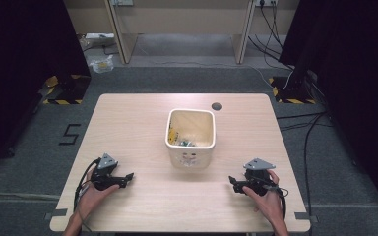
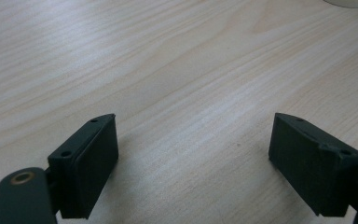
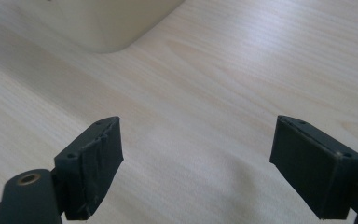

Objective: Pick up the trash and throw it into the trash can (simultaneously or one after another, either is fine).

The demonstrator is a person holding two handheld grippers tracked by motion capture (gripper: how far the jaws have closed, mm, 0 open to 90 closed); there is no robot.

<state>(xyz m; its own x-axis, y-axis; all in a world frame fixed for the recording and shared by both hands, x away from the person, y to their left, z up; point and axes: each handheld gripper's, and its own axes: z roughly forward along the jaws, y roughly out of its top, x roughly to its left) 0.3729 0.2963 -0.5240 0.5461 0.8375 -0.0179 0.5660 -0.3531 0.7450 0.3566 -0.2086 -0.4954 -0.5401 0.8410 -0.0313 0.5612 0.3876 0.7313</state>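
Resting on pale wooden table [image 1: 128, 123] near cream bin [image 1: 191, 135], left gripper [image 1: 127, 178] gaping wide and empty, right gripper [image 1: 234, 183] likewise spread, gripping nothing

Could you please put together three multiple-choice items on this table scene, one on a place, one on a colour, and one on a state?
1. Where does the bin stand on the table?
A. Near the middle
B. At the near left corner
C. Hanging off the right edge

2. What colour is the bin?
A. Red
B. Cream
C. Blue

3. How do the jaws of the left gripper and right gripper stand?
A. Both shut
B. Only the right one open
C. Both open and holding nothing

Answers: 1 A, the high view shows it centred between the two hands. 2 B, its walls are pale cream. 3 C, each gripper view shows bare wood between widely parted jaws.
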